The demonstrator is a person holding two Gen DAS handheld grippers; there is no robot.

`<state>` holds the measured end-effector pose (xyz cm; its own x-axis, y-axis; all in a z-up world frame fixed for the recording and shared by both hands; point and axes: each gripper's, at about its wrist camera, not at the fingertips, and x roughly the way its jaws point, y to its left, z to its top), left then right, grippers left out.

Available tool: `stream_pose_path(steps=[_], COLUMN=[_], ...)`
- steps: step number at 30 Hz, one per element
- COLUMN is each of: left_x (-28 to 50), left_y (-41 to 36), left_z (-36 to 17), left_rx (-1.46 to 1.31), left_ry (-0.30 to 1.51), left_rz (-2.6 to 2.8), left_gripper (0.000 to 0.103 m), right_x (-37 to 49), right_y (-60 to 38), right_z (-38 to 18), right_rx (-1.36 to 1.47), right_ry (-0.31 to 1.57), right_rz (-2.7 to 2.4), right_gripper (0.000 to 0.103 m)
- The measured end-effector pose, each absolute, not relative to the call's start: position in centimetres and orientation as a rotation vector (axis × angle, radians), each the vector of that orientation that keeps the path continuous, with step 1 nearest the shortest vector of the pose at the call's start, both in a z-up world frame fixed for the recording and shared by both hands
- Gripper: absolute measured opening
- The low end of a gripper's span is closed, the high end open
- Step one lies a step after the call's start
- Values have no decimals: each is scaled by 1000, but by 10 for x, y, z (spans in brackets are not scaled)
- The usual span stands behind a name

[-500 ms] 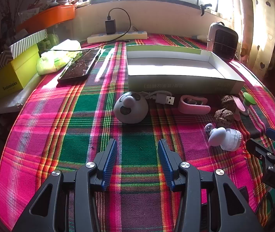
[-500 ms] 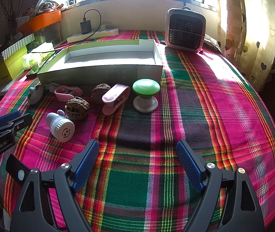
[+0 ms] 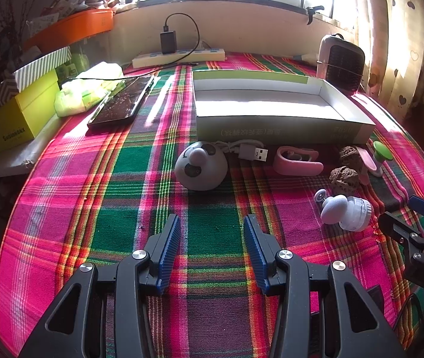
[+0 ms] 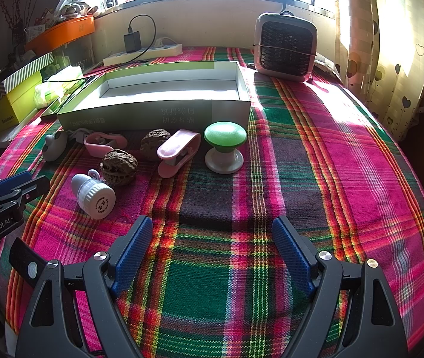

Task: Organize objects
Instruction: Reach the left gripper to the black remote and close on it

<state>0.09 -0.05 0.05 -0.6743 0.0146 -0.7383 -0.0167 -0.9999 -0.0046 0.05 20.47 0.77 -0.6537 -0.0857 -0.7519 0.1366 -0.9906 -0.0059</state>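
I'm hovering both grippers, left gripper [image 3: 212,250] and right gripper [image 4: 212,250], jaws apart and empty, with the white bottle [image 4: 94,192] lying cap-toward-me between them, nearer left, short of the open box [image 4: 158,116].

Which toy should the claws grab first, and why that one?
Probably the right gripper should reach forward to the green-topped knob. Its jaws are open and empty, the knob stands upright nearly straight ahead, and the empty box sits just behind it. The left gripper is open too.
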Motion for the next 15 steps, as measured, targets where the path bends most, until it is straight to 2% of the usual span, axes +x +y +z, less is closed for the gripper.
stream_pose_path(steps=[8,12,15], left_x=[6,18,24], left_y=[-11,-10,-9], left_z=[6,18,24], left_rx=[-1235,-1120,-1092], left_ry=[6,143,148], left_rz=[2735,2758,2703], left_gripper=[42,42,42], right_x=[-1,2,1], right_y=[207,207,207], right_z=[8,9,9], right_rx=[1242,1238,1238], right_ry=[99,103,105], right_rz=[-2731,-2724,-2720], right_gripper=[82,82,82])
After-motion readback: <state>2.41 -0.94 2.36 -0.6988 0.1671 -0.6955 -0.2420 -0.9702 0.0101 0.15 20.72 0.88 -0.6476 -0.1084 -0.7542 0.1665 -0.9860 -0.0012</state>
